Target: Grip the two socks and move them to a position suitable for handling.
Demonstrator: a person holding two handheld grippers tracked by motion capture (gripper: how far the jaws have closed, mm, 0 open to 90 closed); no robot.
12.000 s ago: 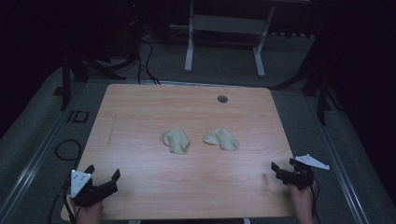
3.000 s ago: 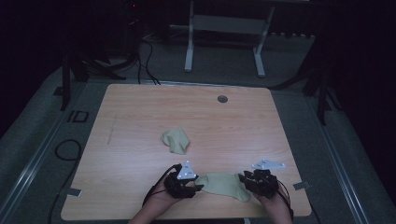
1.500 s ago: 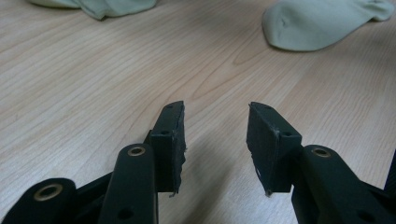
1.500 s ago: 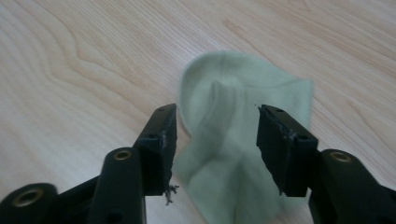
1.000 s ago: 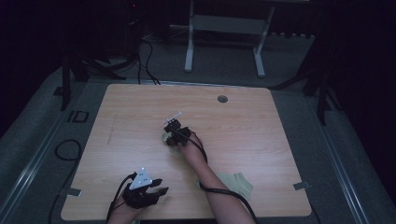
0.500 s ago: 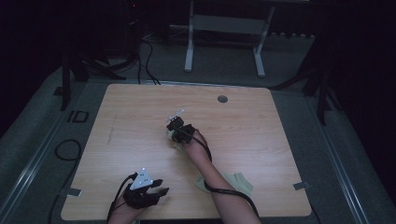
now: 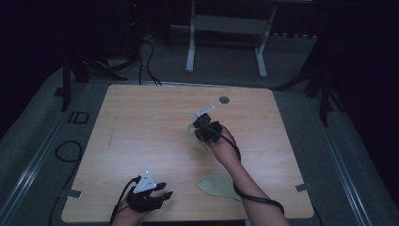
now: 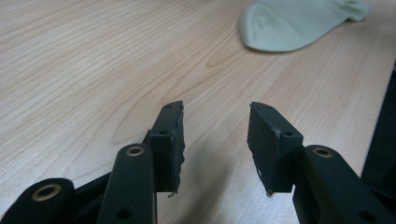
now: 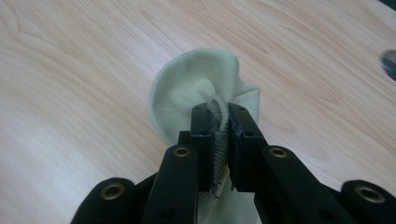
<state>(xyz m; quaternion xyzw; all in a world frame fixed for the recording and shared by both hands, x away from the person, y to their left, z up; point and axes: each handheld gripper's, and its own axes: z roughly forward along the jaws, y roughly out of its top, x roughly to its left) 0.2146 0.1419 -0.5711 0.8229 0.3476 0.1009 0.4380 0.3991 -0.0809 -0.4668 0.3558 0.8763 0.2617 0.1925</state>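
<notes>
Crumpled pale-green sock (image 9: 196, 93), fold pinched.

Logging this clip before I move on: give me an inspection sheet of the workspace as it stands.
Surface: wooden table, a round hole near its far edge.
Job's things: flat sock near the front edge; pinched sock mid-table.
Clutter: nothing seen.
Grippers: left claw open, low over bare wood at the front left; right claw shut on the pinched sock.
Cables: one trails along the right forearm; more lie on the floor beyond the table.
Surroundings: dark room, metal stand behind.
</notes>
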